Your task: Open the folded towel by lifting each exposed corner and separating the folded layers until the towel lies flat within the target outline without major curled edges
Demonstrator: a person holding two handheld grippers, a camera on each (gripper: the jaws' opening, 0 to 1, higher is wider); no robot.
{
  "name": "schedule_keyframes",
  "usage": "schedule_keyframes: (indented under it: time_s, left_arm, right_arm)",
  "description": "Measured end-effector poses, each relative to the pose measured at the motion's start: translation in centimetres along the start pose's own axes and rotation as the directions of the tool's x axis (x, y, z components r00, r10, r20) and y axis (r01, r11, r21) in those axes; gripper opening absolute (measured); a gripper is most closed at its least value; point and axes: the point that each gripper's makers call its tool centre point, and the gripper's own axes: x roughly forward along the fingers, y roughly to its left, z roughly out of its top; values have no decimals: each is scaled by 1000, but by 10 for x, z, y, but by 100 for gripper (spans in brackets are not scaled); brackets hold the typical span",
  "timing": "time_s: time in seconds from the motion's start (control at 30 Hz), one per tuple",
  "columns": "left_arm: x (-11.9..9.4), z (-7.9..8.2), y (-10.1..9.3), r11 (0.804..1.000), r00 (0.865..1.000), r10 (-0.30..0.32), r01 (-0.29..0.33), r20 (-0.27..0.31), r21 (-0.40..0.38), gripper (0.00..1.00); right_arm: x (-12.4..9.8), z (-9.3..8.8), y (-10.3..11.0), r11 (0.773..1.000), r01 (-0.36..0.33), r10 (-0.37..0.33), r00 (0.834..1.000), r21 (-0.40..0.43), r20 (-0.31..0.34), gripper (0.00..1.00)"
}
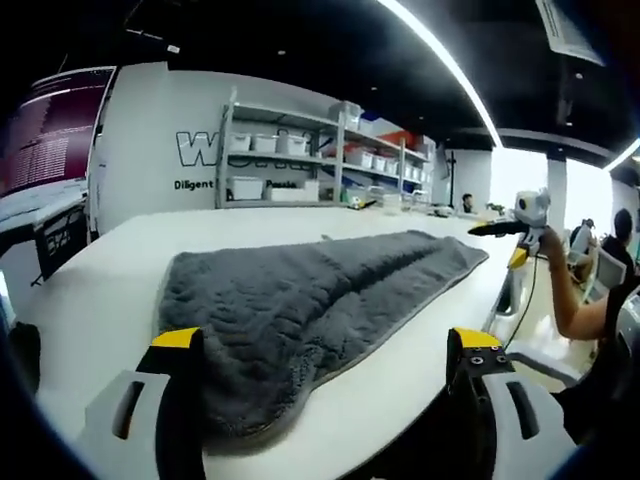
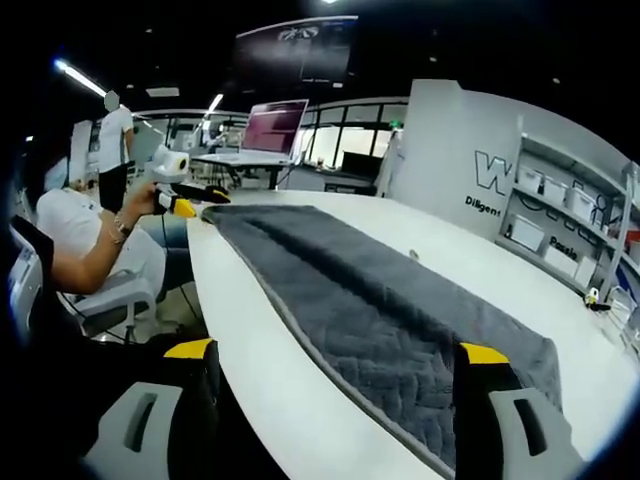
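Left gripper (image 1: 325, 375) jaws wide apart, straddling towel (image 1: 300, 300) corner — right gripper (image 2: 335, 390) likewise (holding nothing).

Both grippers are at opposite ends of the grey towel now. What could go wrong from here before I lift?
1. The grey towel lies close along the white table's edge; pulling an end outward may drag it off.
2. The left gripper and right gripper stand open on the far ends, so uneven lifting could twist the long fold.
3. The thick hem near the left gripper looks curled; closing there may pinch both layers together.
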Motion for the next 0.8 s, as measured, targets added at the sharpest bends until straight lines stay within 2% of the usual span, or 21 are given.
schedule_keyframes:
  time_s: [0.23, 0.37, 0.47, 0.63, 0.8]
  left_arm:
    - [2, -1, -10, 1000, 1000, -17, 17, -4, 19, 99]
    - [1, 0, -13, 999, 1000, -22, 22, 0, 25, 99]
    - [0, 3, -20, 999, 1000, -28, 28, 12, 29, 99]
    - [-1, 8, -29, 998, 999, -40, 39, 18, 51, 99]
    - [-1, 12, -36, 997, 998, -57, 56, 29, 52, 99]
  right_arm:
    - [-6, -2, -7, 1000, 19, -19, 1000, -4, 4, 99]
    - [-16, -9, -15, 999, 42, -41, 999, 22, -6, 97]
    - [-26, -17, -28, 995, 92, -91, 996, 35, -18, 97]
    - [-38, -25, -41, 990, 130, -129, 991, 56, -27, 95]
    - [-57, -38, -69, 971, 230, -226, 972, 64, -71, 92]
